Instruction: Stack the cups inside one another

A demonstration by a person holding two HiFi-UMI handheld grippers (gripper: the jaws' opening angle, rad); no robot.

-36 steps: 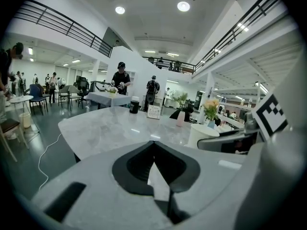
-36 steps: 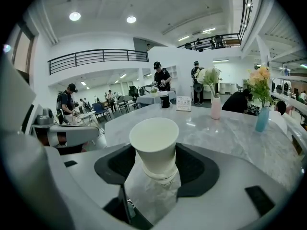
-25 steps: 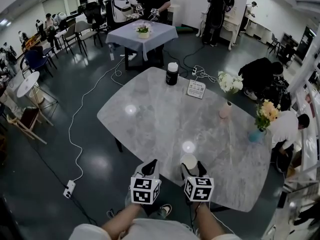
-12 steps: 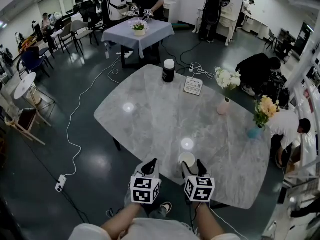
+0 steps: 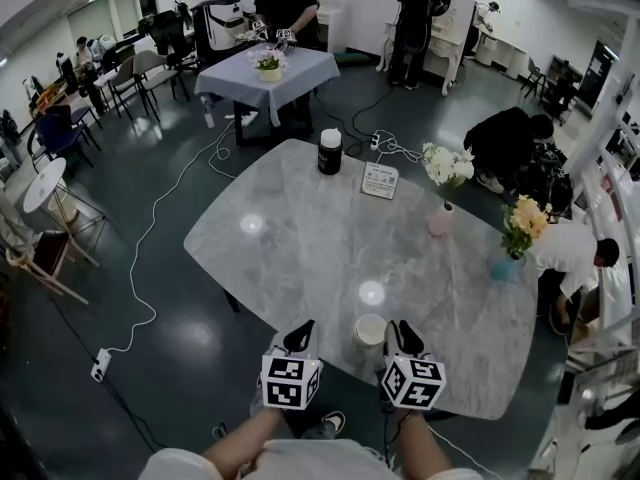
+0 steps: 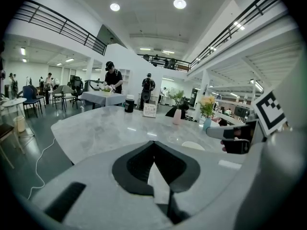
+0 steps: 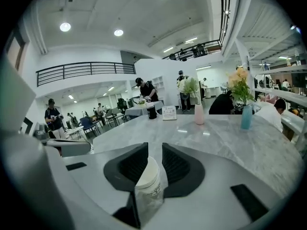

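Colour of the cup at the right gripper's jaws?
White cup, faint dark print; right gripper view shows it best.

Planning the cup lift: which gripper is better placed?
Right: the right gripper has the cup between its jaws, which have just been closing; the left gripper is shut, empty, off to the side.

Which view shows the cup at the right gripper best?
Right gripper view: the cup sits between the right gripper jaws, which have just been closing onto its sides. Head view shows the cup only as an open rim from above. Left gripper view catches just a sliver of rim.
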